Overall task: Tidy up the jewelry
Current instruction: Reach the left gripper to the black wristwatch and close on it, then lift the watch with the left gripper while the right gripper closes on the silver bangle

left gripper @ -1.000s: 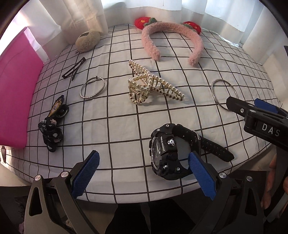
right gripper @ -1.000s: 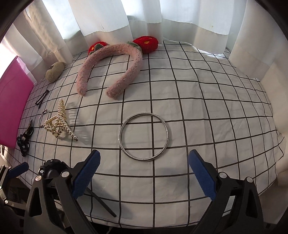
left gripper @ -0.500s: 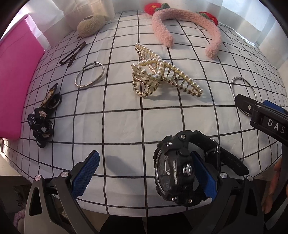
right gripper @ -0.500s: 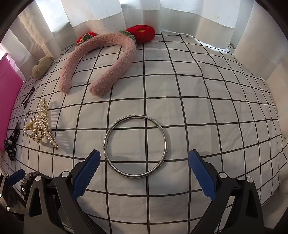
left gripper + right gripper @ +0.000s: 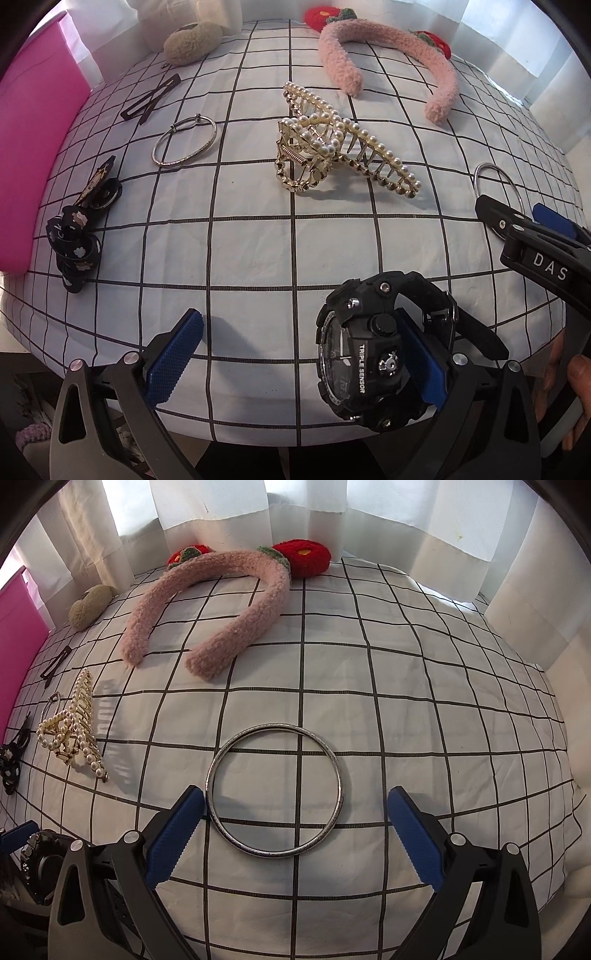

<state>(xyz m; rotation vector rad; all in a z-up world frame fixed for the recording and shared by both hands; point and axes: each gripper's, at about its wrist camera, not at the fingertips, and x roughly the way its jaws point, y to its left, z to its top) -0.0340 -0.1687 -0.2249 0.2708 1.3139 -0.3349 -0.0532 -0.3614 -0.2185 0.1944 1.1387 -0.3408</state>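
**Both claws advanced; watch at left pad, bangle between right pads**

Since the frames a second ago, we record that both claws have moved forward and lower over the white black-gridded cloth on the desk [image 5: 406, 686]. In the left wrist view the chunky black digital wristwatch [image 5: 364, 356] has gone from lying ahead of the right-hand pad to sitting against it; in the right wrist view the plain silver metal bangle [image 5: 275, 791] has drawn in from well ahead to the mouth of the claw.

The left claw [image 5: 295, 358] stands wide open and holds nothing. The watch lies at its right side, case on edge, dial facing the gap, with the right blue pad [image 5: 419, 360] apparently inside the strap loop; we cannot confirm contact. The strap runs off to the right.

The right claw [image 5: 295, 834] is likewise wide open and empty. The bangle lies flat, its left rim just beside the left blue pad [image 5: 173, 834], its right rim well short of the other pad. A ring has no long axis; the wall is the only purchase.

In our judgement the left claw is nearer the watch and the right nearer the bangle. Closing on the watch turns on the free pad crossing the whole gap rightward.

Elsewhere on the cloth: a gold pearl-studded hair claw clip [image 5: 332, 147], a fluffy pink headband [image 5: 218, 609].
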